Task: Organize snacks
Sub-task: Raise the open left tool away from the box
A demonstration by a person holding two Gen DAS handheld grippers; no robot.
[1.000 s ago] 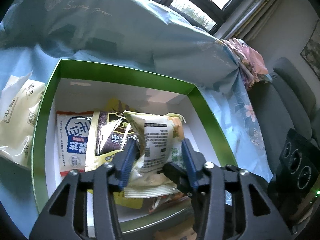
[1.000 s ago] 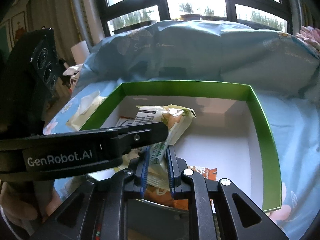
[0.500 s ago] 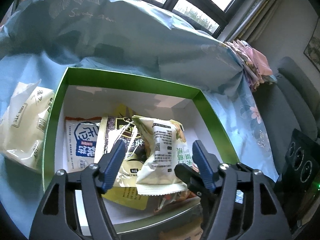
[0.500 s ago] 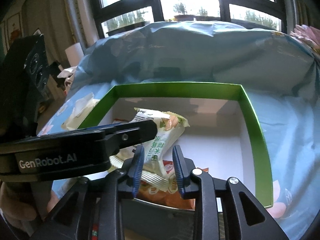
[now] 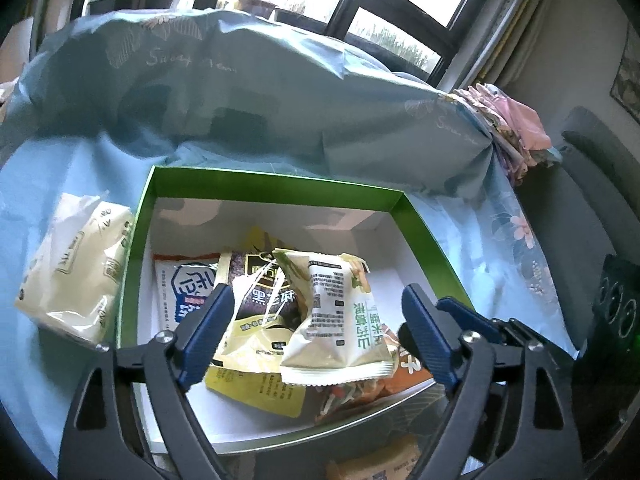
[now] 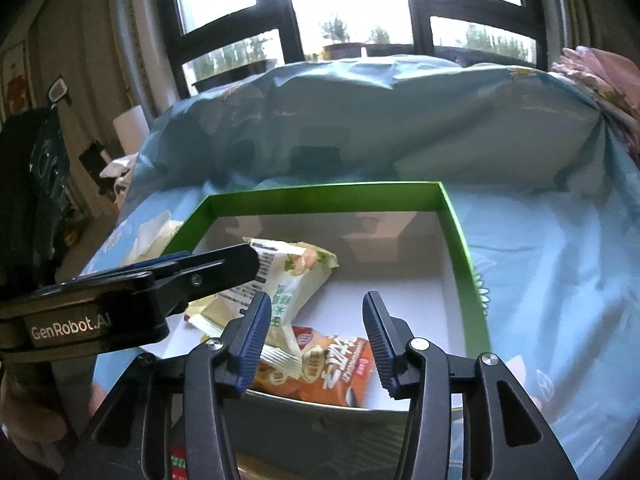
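A green box with a white inside (image 5: 276,179) sits on the blue cloth, with several snack packets in it. On top lies a white-and-green packet (image 5: 336,320), resting on a black-and-yellow packet (image 5: 264,300) and an orange one (image 6: 336,364). My left gripper (image 5: 316,300) hangs over the near rim, jaws opening wide. The top packet lies between its fingers, untouched by the pads. My right gripper (image 6: 316,304) is also opening over the near rim. The packet's tail (image 6: 280,336) lies by its left finger, not pressed. The left gripper's finger (image 6: 216,268) crosses the right wrist view.
A cream tissue pack (image 5: 76,276) lies left of the box. A heap of blue bedding (image 5: 240,92) rises behind it, under the windows. A grey chair (image 5: 592,200) stands on the right. A hand (image 6: 24,420) holds the left gripper.
Both grippers have opened and let go of the white-and-green packet, which has settled onto the pile in the box. The right gripper has drawn back a little.
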